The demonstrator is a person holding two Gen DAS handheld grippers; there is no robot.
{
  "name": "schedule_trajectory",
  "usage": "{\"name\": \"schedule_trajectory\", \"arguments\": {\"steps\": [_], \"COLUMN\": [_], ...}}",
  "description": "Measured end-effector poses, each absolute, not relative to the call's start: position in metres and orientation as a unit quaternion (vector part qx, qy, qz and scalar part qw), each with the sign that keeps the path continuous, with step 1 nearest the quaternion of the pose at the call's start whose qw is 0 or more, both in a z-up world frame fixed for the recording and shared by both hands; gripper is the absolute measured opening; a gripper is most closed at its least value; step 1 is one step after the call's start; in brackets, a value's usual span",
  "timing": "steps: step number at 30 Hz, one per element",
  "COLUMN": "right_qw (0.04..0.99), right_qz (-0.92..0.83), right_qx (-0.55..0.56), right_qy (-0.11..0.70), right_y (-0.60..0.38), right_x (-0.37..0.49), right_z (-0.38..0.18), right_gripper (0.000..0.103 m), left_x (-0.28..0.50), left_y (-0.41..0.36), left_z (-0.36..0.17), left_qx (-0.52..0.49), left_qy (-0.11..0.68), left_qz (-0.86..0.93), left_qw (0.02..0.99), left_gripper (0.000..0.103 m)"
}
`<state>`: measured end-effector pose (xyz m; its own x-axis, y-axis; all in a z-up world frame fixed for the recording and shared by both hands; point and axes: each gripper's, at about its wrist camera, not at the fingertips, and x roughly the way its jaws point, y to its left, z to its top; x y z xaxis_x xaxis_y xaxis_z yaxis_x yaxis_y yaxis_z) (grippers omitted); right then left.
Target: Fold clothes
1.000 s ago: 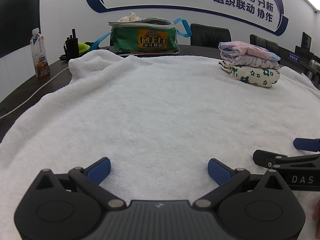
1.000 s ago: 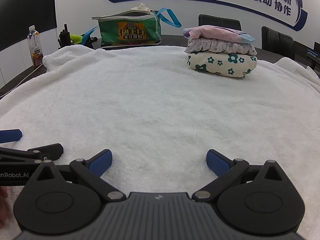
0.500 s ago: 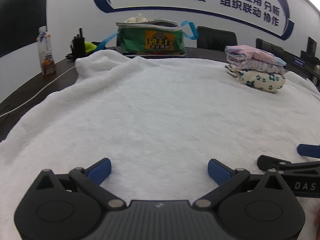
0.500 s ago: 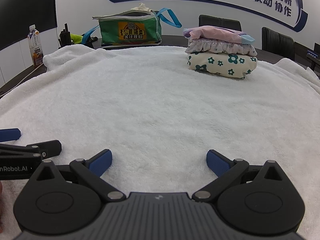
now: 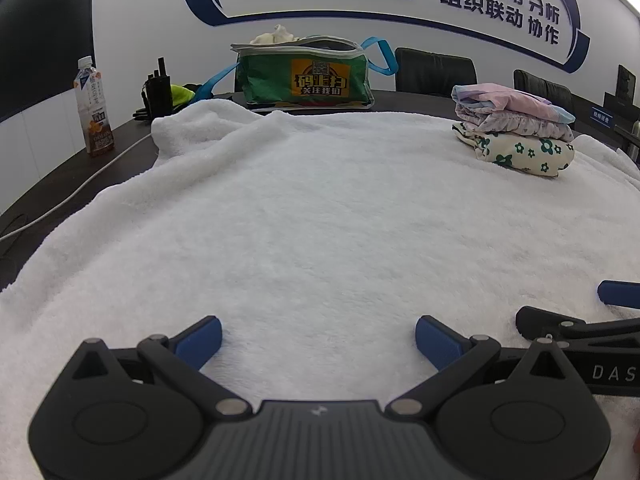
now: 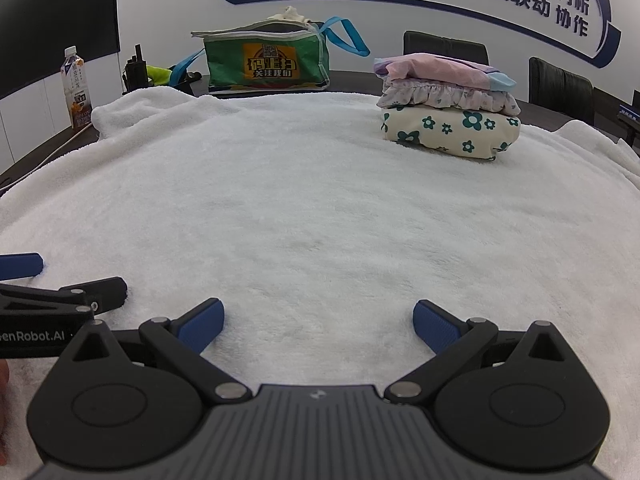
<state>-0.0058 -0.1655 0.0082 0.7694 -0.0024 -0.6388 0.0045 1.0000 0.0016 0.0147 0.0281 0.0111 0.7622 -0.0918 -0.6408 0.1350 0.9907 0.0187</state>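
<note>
Behind white towel, green bag holds pale cloth; both tongs spread.

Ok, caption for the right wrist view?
Open right gripper over white towel, three folded garments stacked beyond, green bag behind.

Three folded garments stacked, one green zippered fabric bag, one plastic drink bottle, perhaps two black chairs.
</note>
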Motion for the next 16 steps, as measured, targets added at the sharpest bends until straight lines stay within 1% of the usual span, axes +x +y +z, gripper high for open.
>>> {"name": "schedule_trajectory", "arguments": {"steps": [16], "right_qw": [0.94], "right_qz": [-0.002], "right_qx": [0.003], "right_qy": [0.34], "right_y": [-0.1668], "right_x": [-0.0053], "right_z": [0.0083], "right_gripper": [0.103], "left_x": [0.0141], "left_y": [0.0281], "left_z": [0.0109], "left_qx": [0.03], "left_qy": [0.34], "left_qz": [-0.059], "left_qw": [0.938], "left_gripper": [0.103]}}
